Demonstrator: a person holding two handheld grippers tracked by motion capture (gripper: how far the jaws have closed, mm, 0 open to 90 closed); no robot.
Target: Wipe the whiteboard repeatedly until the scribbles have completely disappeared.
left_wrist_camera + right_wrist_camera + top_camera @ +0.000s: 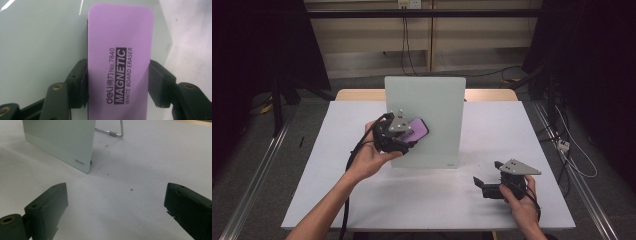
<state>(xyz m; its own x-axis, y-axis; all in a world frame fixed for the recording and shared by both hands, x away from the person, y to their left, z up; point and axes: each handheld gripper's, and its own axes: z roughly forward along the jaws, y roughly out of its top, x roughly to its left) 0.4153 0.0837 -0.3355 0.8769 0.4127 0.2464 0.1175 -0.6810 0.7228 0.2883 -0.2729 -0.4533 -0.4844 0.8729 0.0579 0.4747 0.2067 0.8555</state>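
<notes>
A purple whiteboard eraser (416, 130) with black "MAGNETIC WHITE BOARD ERASER" print is clamped between the jaws of my left gripper (404, 134), held against the left part of a small standing whiteboard (432, 100). In the left gripper view the eraser (120, 62) lies flat on the pale board (37, 42), both pads (80, 82) pressing its long sides. My right gripper (482, 185) rests low over the table at the right front, jaws wide apart with nothing between them. In the right gripper view its gripper (116, 207) faces bare tabletop.
The whiteboard (60, 142) stands on a wire stand (117, 132) in the middle of a white table (322, 190). Dark floor, rails and cables surround the table. A wooden edge (492, 94) shows behind the board.
</notes>
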